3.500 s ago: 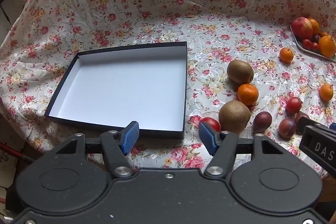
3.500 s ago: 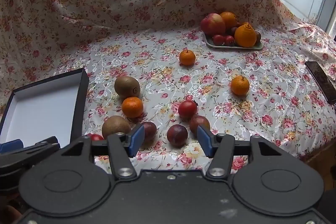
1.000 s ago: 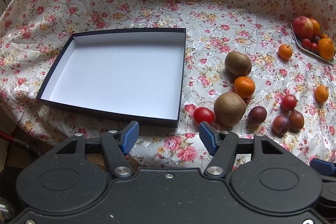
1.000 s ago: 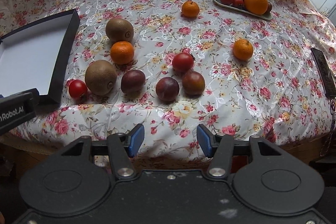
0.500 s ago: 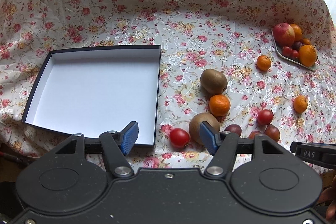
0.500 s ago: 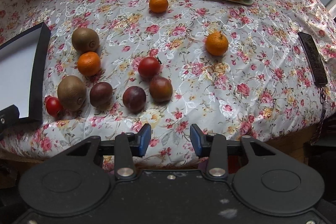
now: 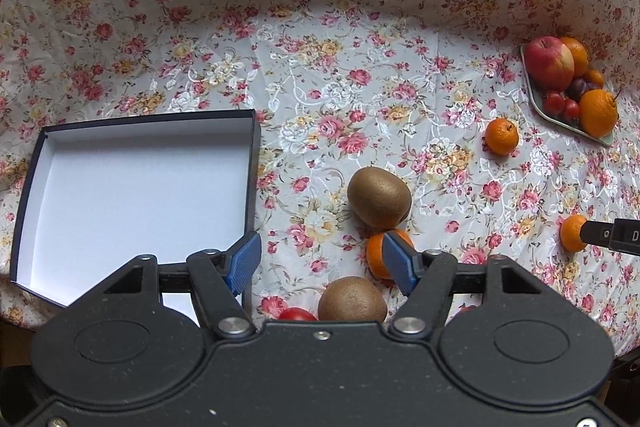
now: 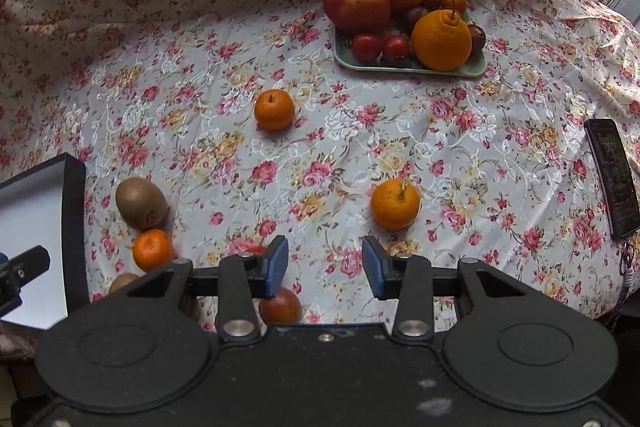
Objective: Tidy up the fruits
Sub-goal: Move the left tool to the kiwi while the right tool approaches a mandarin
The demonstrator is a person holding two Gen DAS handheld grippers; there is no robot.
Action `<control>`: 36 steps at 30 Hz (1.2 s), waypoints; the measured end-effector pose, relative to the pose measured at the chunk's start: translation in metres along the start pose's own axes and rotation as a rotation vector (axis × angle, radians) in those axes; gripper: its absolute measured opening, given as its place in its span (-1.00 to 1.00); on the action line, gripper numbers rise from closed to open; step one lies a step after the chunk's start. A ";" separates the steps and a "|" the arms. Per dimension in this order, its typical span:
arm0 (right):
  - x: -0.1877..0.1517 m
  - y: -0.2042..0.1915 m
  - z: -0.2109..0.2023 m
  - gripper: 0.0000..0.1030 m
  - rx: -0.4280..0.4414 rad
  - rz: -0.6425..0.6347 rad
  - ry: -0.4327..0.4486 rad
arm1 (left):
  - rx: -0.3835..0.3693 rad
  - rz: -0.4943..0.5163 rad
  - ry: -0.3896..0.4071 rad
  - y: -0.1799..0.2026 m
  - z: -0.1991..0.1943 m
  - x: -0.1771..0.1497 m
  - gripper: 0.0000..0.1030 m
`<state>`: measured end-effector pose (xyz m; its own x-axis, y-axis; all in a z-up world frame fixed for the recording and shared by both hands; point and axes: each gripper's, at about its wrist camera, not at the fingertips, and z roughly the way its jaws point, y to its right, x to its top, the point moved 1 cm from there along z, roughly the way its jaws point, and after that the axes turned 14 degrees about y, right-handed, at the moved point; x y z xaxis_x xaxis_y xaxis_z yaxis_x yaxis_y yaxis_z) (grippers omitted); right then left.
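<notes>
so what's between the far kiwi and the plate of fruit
One small mandarin on the floral cloth, roughly midway between the kiwi and the plate; otherwise bare cloth. The right wrist view shows it best.

In the left wrist view, the claw's own body covers the lower part of the near kiwi (image 7: 352, 301) and all but the top of a red tomato (image 7: 297, 314); its right pad cuts across a mandarin (image 7: 376, 255). In the right wrist view, a reddish fruit (image 8: 280, 305) shows only partly behind the claw body, a kiwi (image 8: 122, 281) barely peeks out, and the box (image 8: 74, 227) runs off the left edge.
</notes>
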<state>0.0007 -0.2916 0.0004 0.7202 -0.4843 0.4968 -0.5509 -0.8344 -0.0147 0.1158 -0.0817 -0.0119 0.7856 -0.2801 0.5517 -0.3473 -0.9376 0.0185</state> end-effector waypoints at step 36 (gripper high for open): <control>0.014 0.058 0.113 -0.16 -0.113 0.095 -0.157 | -0.042 0.018 -0.142 0.033 0.079 0.027 0.33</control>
<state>0.0265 -0.3761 -0.0915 0.7147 -0.6018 0.3564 -0.6569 -0.7526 0.0465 0.1661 -0.1366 -0.0627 0.8425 -0.3256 0.4292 -0.3805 -0.9236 0.0461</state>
